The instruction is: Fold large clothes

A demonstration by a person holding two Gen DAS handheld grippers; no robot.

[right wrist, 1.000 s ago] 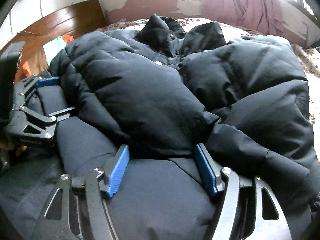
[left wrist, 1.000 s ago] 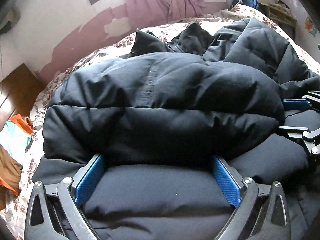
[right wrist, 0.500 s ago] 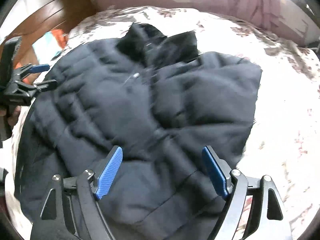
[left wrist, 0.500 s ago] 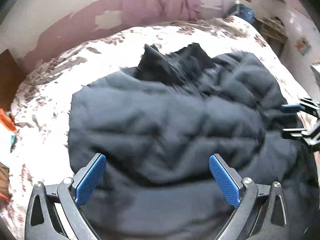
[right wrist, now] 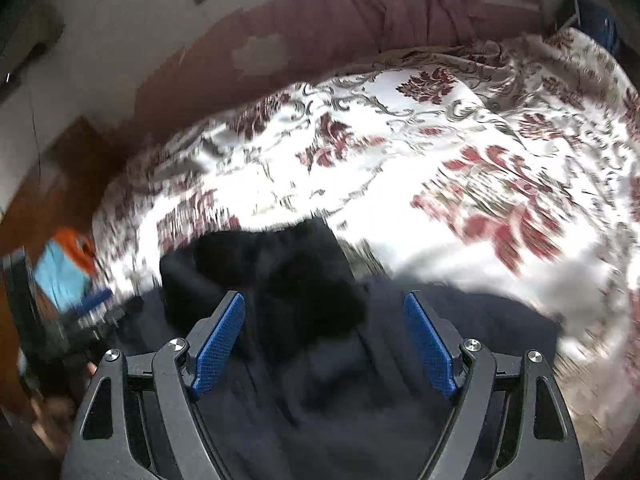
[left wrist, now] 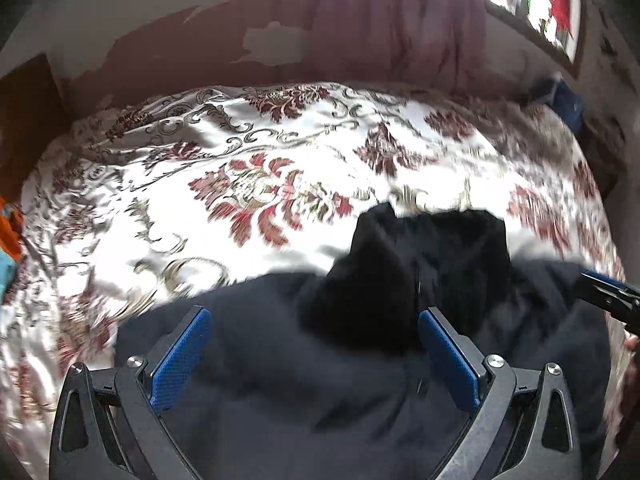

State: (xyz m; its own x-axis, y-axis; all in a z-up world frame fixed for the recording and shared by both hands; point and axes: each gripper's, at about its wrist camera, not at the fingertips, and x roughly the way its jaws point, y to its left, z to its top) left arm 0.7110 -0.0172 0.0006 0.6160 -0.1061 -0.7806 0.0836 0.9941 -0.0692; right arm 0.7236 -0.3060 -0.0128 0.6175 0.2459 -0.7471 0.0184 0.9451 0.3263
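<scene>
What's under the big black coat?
The coat lies on a bedspread, white with red flowers, which shows all around it. The part right beneath the coat is covered, so anything there can't be seen.

Right tool (right wrist: 324,344) gapes wide above dark jacket (right wrist: 320,400) on bed (right wrist: 460,128).

A: Any writing, labels or numbers you can read here?

B: None. Both views are blurred, and nothing legible stands on anything.

A: What about the bedspread (left wrist: 256,184) under the dark jacket (left wrist: 360,380)?

B: Only a red and grey floral pattern, no letters.

A: And the bright frame (left wrist: 536,4) on the far right wall?

B: It shows red and green patches, too smeared to tell whether any of it is text.

A: The blue pads?

B: Plain textured surface, no brand mark visible.
</scene>
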